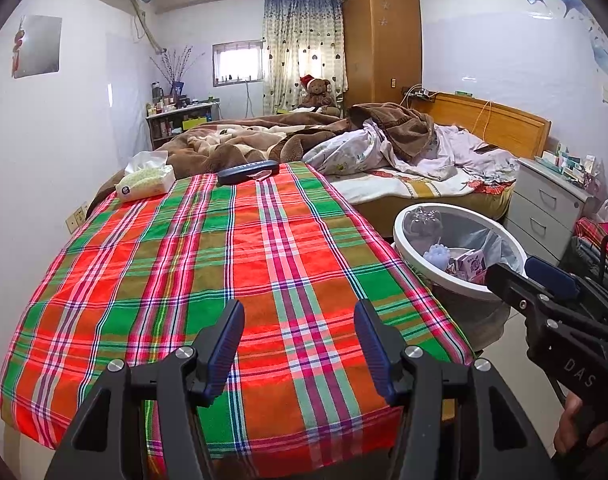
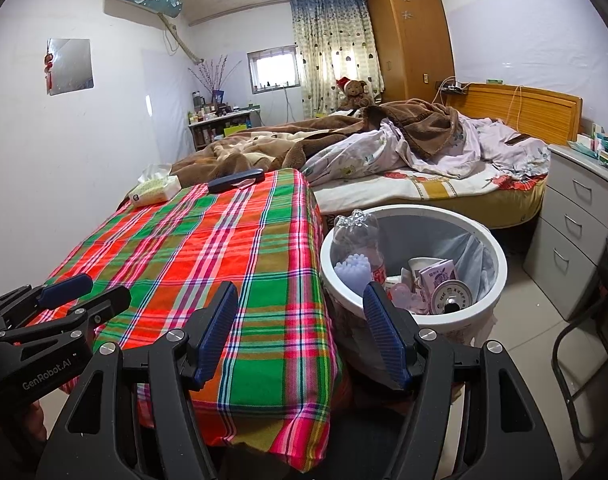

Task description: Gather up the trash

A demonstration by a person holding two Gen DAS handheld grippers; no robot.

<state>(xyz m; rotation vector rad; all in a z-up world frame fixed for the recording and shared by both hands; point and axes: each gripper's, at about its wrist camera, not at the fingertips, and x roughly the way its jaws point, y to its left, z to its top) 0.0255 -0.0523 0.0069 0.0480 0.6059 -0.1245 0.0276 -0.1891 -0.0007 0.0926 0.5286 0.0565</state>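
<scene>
Both claws, left (image 1: 297,344) and right (image 2: 299,332), hang released and empty over a plaid-covered desk (image 1: 223,264) beside a white bin (image 2: 492,280) holding trash.

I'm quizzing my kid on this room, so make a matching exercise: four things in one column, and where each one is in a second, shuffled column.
Things:
1. white tissue box with green dots
2. clear plastic bottle
3. brown teddy bear in a red hat
4. orange wooden wardrobe

Places:
A. in the white round trash bin
B. in the far corner, beside the curtain
C. far left corner of the plaid tablecloth
D. beyond the bed, before the curtain

Pairs: 1-C, 2-A, 3-D, 4-B
</scene>
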